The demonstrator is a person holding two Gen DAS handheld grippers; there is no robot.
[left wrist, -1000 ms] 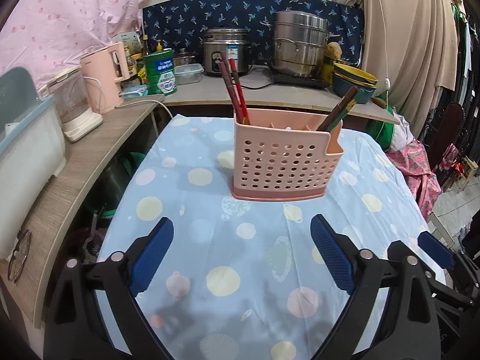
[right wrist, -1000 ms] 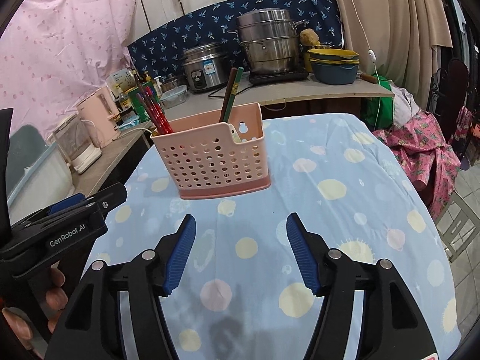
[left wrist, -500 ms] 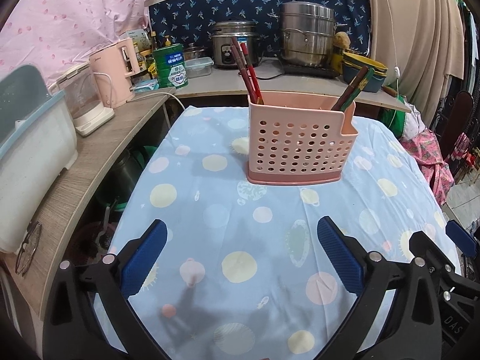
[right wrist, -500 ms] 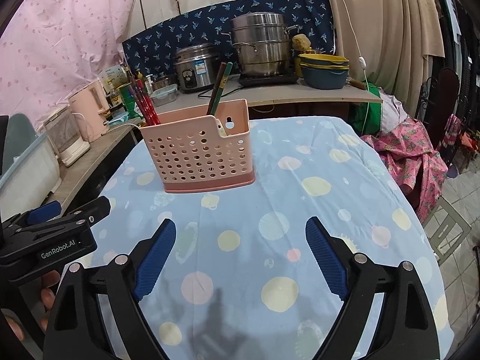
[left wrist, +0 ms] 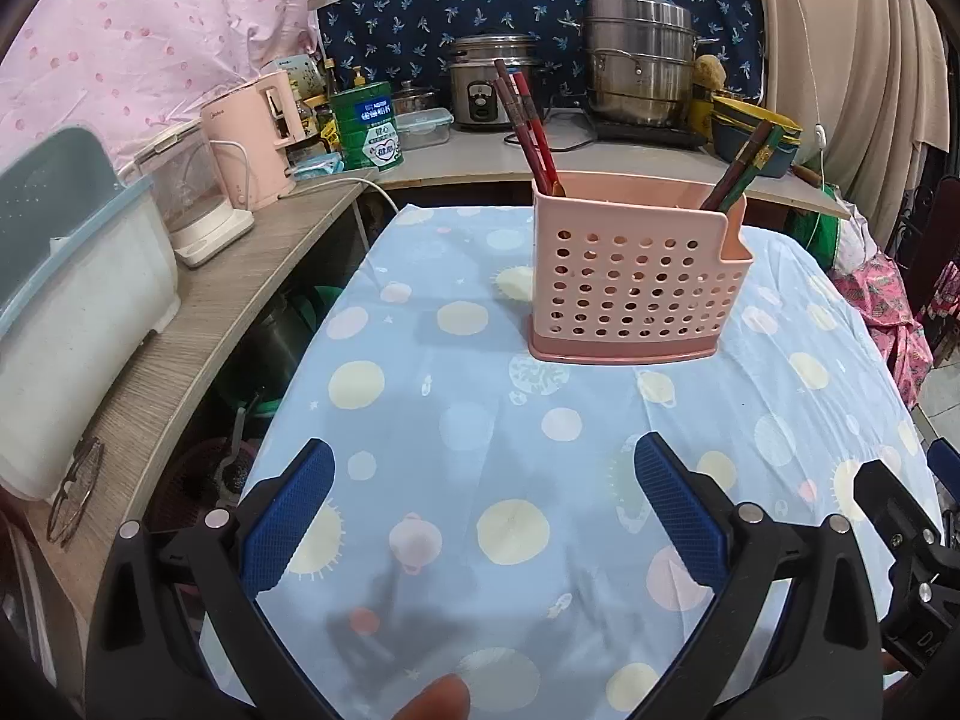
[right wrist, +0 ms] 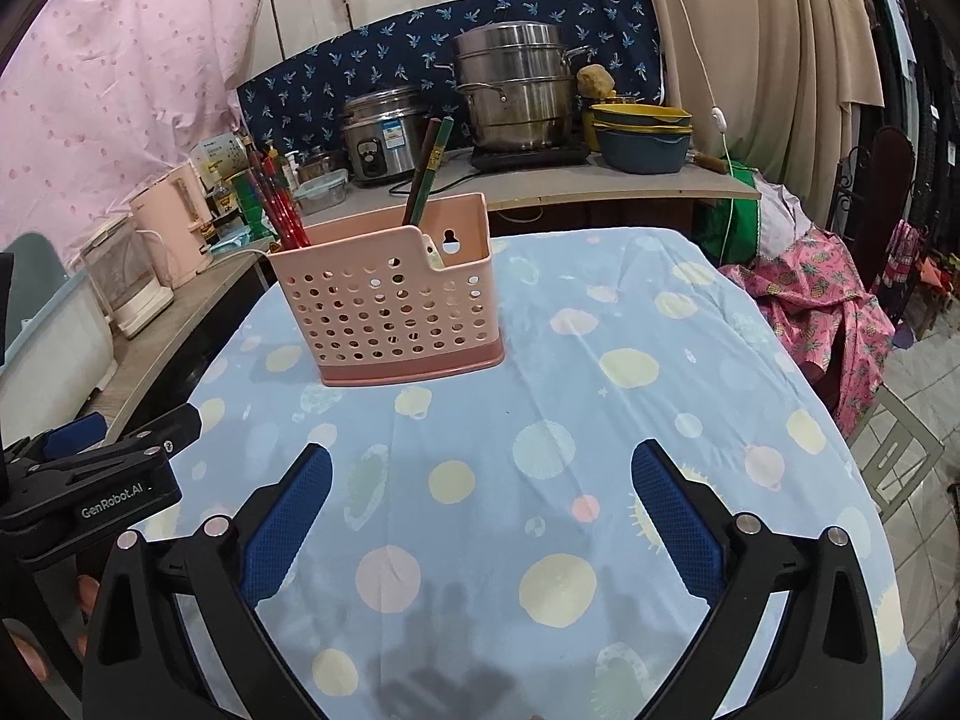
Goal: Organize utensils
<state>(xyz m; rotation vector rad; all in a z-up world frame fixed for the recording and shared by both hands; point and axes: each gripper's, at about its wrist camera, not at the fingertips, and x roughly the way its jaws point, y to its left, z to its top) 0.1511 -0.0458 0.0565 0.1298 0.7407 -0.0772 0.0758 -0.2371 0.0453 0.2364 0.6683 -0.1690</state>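
Note:
A pink perforated utensil holder (left wrist: 636,276) stands upright on the table with the blue dotted cloth (left wrist: 480,420); it also shows in the right wrist view (right wrist: 390,306). Red chopsticks (left wrist: 528,126) lean in its left compartment, and dark brown and green chopsticks (left wrist: 744,165) in its right one. My left gripper (left wrist: 483,468) is open and empty, well short of the holder. My right gripper (right wrist: 480,474) is open and empty too. The left gripper shows at the left edge of the right wrist view (right wrist: 102,474).
A wooden counter (left wrist: 198,324) runs along the left with a pink kettle (left wrist: 252,138), a clear kettle (left wrist: 186,198) and a white bin (left wrist: 66,312). The back counter holds a rice cooker (left wrist: 486,84), steel pots (left wrist: 642,60) and bowls (right wrist: 642,132). A pink cloth (right wrist: 828,312) lies at the right.
Both grippers have drawn back from the holder, which now looks farther off. The right gripper's jaws have opened wider. The holder and chopsticks have not moved.

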